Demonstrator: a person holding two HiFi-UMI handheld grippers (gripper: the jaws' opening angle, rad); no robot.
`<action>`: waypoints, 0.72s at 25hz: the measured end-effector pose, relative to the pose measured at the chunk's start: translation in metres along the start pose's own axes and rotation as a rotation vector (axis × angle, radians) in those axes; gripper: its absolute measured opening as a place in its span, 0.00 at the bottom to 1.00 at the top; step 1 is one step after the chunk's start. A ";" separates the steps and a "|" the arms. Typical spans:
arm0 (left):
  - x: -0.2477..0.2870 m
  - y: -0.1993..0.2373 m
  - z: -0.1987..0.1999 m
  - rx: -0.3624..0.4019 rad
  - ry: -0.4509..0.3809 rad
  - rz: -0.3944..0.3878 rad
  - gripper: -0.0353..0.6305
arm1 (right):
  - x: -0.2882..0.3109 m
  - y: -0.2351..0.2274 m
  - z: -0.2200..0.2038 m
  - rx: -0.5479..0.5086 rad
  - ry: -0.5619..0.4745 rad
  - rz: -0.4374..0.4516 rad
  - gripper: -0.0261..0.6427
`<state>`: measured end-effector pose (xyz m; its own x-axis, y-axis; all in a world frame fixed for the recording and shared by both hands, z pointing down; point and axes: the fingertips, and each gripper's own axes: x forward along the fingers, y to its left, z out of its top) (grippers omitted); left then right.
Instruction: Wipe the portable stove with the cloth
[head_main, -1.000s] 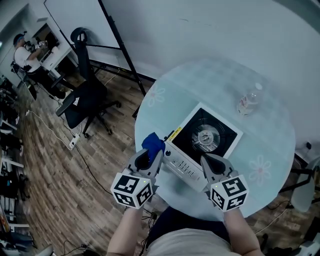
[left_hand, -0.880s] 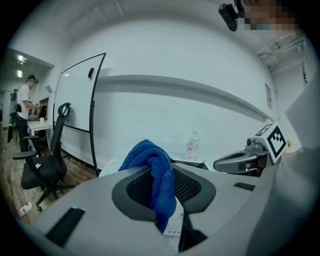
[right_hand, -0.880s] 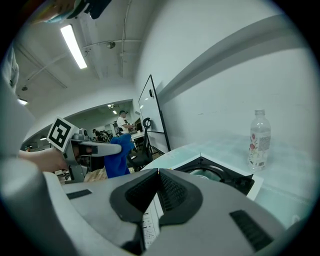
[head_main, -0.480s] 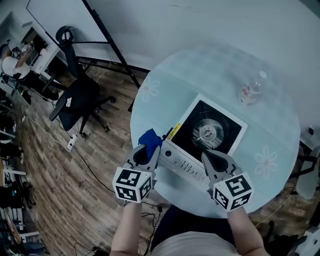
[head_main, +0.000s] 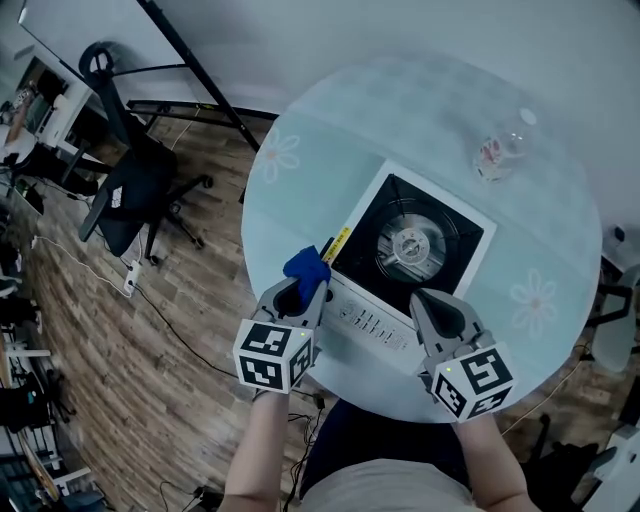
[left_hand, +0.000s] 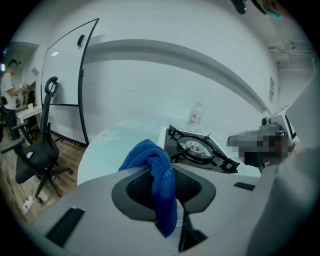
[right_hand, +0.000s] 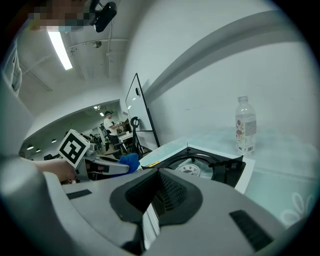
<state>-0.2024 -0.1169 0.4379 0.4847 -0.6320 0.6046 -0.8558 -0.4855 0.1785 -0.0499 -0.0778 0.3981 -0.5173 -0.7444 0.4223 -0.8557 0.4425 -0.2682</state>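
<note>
The portable stove (head_main: 415, 250) sits mid-table, a white square body with a black burner top and a control strip on its near side. My left gripper (head_main: 298, 288) is shut on the blue cloth (head_main: 306, 267), just off the stove's near-left corner. The cloth (left_hand: 156, 176) bunches up between the left jaws, and the stove (left_hand: 197, 149) lies beyond it to the right. My right gripper (head_main: 433, 302) hovers at the stove's near edge, shut and empty. In the right gripper view the burner (right_hand: 192, 169) lies just ahead of the right gripper (right_hand: 161, 194).
The stove rests on a round glass table (head_main: 300, 190) with flower prints. A clear plastic bottle (head_main: 497, 152) stands at the far right, behind the stove. A black office chair (head_main: 125, 190) and a whiteboard stand's legs (head_main: 195, 70) are on the wooden floor to the left.
The head view has shifted a little, so the table sits differently in frame. Both grippers stay at the stove's near side, the left still shut on the cloth.
</note>
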 end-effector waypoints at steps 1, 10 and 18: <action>0.002 0.000 -0.001 0.000 0.007 0.002 0.20 | 0.000 -0.002 -0.003 0.009 0.004 -0.009 0.07; 0.011 -0.010 -0.013 0.035 0.048 0.001 0.20 | -0.013 -0.023 -0.013 0.043 -0.012 -0.103 0.07; 0.012 -0.018 -0.017 0.064 0.067 -0.007 0.20 | -0.025 -0.040 -0.025 0.070 -0.008 -0.147 0.07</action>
<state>-0.1841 -0.1050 0.4552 0.4756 -0.5878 0.6545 -0.8381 -0.5288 0.1341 -0.0033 -0.0643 0.4194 -0.3864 -0.8024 0.4548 -0.9190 0.2929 -0.2640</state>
